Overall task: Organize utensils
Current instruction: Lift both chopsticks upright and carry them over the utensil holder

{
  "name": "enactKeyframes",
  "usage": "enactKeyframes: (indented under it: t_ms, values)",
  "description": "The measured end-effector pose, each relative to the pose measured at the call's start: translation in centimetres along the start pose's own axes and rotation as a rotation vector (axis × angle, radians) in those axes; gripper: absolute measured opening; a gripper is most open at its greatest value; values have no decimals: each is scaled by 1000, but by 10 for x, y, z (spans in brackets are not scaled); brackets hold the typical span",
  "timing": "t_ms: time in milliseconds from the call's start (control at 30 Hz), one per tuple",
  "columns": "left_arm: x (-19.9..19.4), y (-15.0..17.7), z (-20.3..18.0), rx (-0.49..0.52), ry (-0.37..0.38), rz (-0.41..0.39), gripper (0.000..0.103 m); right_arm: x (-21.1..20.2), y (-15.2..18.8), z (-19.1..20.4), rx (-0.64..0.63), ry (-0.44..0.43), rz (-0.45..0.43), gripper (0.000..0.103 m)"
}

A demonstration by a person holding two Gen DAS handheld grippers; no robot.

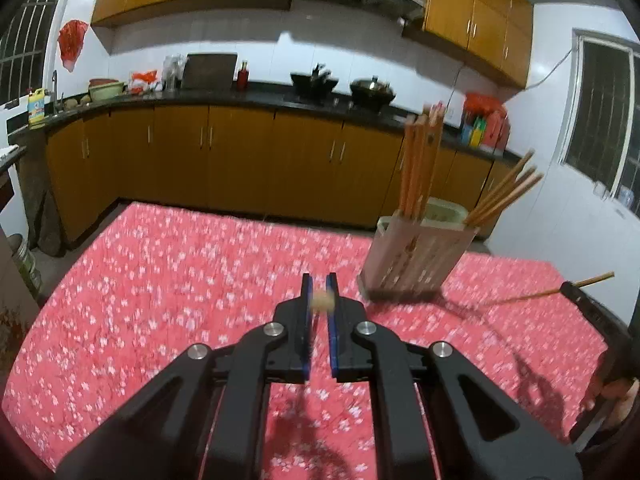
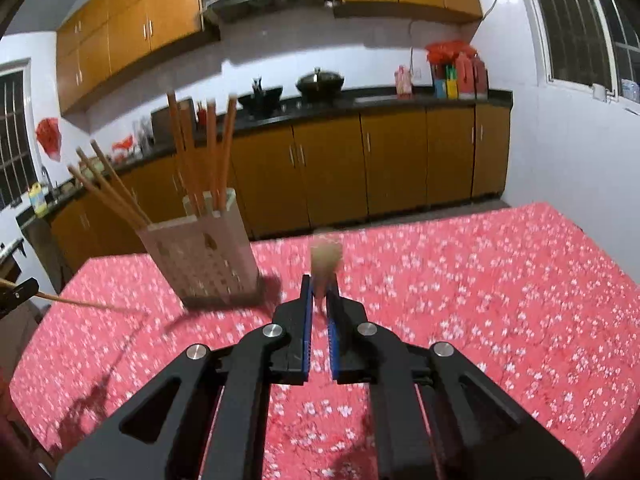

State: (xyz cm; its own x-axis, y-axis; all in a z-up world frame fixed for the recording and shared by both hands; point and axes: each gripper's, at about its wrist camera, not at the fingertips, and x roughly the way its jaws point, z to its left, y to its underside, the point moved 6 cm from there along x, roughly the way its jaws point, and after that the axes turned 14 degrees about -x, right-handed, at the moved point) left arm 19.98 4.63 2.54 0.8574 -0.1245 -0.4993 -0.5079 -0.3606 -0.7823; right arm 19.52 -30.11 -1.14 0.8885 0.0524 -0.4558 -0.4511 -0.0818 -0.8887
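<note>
A white perforated utensil holder stands on the red floral tablecloth with several wooden chopsticks upright and leaning in it. My left gripper is shut on a chopstick, seen end-on between its blue pads, left of the holder. My right gripper is shut on another chopstick, whose pale end sticks out past the fingertips, right of the holder. Each view shows the other gripper's chopstick as a thin stick at the frame edge. Both views are motion-blurred.
The table's far edge lies just behind the holder. Beyond it run brown kitchen cabinets under a dark counter with woks, bottles and a sink. A person's hand shows at the right edge.
</note>
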Motion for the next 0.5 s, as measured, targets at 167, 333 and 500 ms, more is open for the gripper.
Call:
enactKeyframes:
  t_ms: [167,333,500]
  values:
    - [-12,-16,-9,-2,33,-37,8,-8,-12,-3,-1,8,-36,7]
    - [-16,-20,-12,4,42,-43,8,-11,-16,-1,-4,6,-46,7]
    - [-22,-31,-25,19,77,-51,8,-22,-39,8,10,-54,-90,7]
